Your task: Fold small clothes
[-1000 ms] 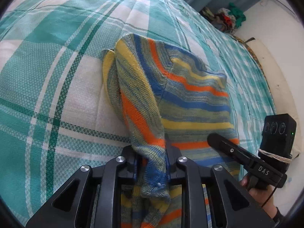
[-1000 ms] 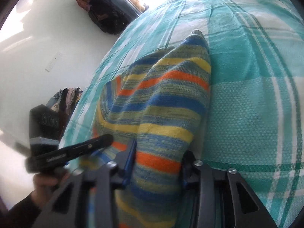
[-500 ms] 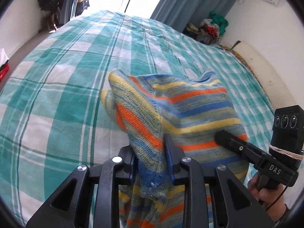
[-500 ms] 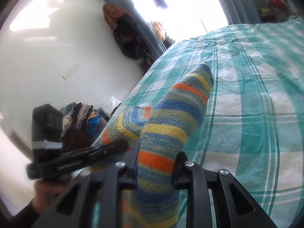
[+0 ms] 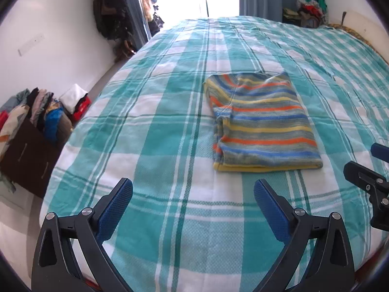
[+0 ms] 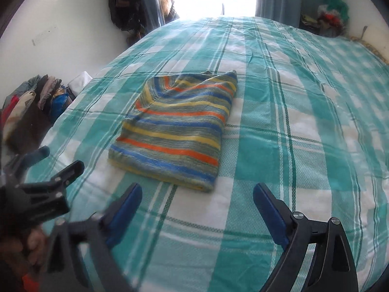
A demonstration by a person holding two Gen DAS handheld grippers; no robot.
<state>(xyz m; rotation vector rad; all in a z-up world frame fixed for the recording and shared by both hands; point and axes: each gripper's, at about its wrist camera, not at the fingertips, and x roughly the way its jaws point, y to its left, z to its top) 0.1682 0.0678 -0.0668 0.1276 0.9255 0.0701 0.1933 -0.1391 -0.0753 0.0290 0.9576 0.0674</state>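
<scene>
Striped garment (image 5: 261,124) folded, flat on plaid bedspread (image 5: 155,131). Your left gripper (image 5: 193,209) and right gripper (image 6: 198,208) just sprang wide, empty. Fold looks done.

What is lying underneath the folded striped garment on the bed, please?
The striped garment lies flat on the teal checked bedspread, which shows all round it. Whatever is tucked inside its folds is covered.

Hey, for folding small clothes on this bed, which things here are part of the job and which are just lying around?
Part of the job:
striped knit garment
left hand-held gripper
right hand-held gripper

Lying around:
clothes pile by the wall
clothes heap in the far corner
hanging dark clothes
</scene>
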